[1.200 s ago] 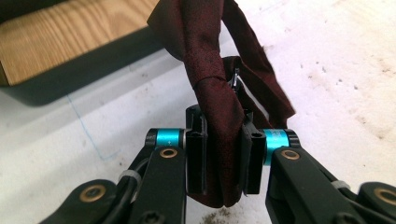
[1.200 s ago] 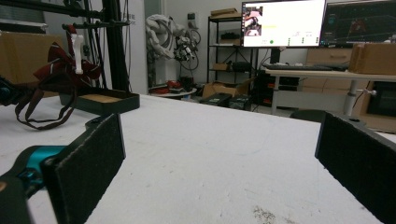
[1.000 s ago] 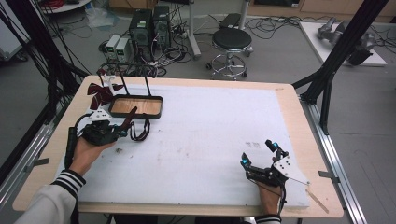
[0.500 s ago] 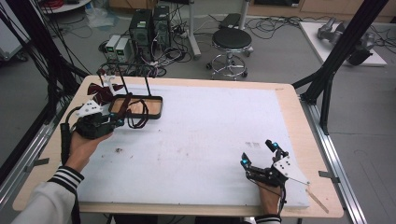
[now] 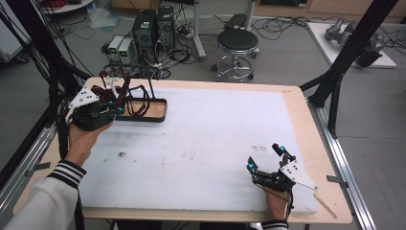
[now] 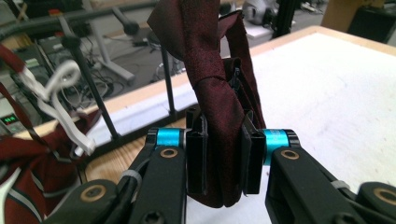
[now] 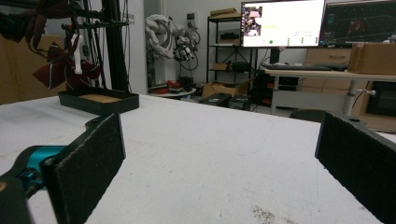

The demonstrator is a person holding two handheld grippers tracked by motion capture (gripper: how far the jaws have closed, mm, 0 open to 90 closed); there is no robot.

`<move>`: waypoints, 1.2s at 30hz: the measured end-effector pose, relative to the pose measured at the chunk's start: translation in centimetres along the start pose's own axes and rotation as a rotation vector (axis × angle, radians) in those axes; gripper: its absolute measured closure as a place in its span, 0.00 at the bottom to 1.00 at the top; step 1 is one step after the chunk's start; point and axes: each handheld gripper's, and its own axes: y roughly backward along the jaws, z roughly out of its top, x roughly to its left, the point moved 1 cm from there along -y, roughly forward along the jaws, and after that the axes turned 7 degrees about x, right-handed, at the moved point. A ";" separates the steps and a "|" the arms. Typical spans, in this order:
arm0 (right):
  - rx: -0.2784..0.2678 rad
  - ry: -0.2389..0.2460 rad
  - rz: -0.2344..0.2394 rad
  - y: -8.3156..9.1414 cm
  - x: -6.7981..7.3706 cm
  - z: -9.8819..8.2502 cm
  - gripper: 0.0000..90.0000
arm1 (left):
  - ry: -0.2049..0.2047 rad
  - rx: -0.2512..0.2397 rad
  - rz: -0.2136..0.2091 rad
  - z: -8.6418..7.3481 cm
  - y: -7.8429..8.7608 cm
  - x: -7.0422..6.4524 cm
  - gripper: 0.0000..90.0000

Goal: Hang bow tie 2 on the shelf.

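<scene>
Where the left gripper (image 5: 115, 106) is seen at the upper left of the high view, it is held up by the person's left hand (image 5: 82, 139) beside the dark tray (image 5: 160, 111), with a dark red tie (image 5: 139, 100) hanging from its tip over the tray's wooden floor. Seen along its own jaws in the left gripper view, the jaws are closed to a narrow gap, and the knotted band of the tie (image 6: 219, 116) is pinched between the two black pads (image 6: 197, 156), its cloth running up past the top edge of the frame and a short end drooping below the pads. At the left edge of that same view a second striped red piece of cloth (image 6: 28, 158) and a white clip (image 6: 65, 107) are seen against thin black rods (image 6: 91, 91) standing from the tray.

At the lower right of the high view the right gripper (image 5: 264, 157) is rested low over the white table cover (image 5: 215, 139), well apart from the tray and the tie. In the right gripper view its two pads (image 7: 88, 163) are seen spread wide, with bare white surface between them and nothing held; the tray (image 7: 100, 100) is seen far off at the upper left of that frame, with red cloth (image 7: 63, 67) hung on the stand above it
</scene>
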 end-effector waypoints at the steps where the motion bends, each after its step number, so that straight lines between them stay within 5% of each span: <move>1: 0.000 0.001 0.000 0.0 0.0 0.0 0.01 | -0.001 -0.007 0.003 0.3 0.0 0.0 0.85; 18: -0.003 -0.002 0.001 0.0 -0.1 0.0 0.01 | 0.041 -0.063 0.000 2.5 -2.6 -0.3 0.85; 36: 0.000 -0.003 0.002 0.0 0.0 0.0 0.01 | 0.089 -0.049 0.026 2.2 -5.4 0.7 0.85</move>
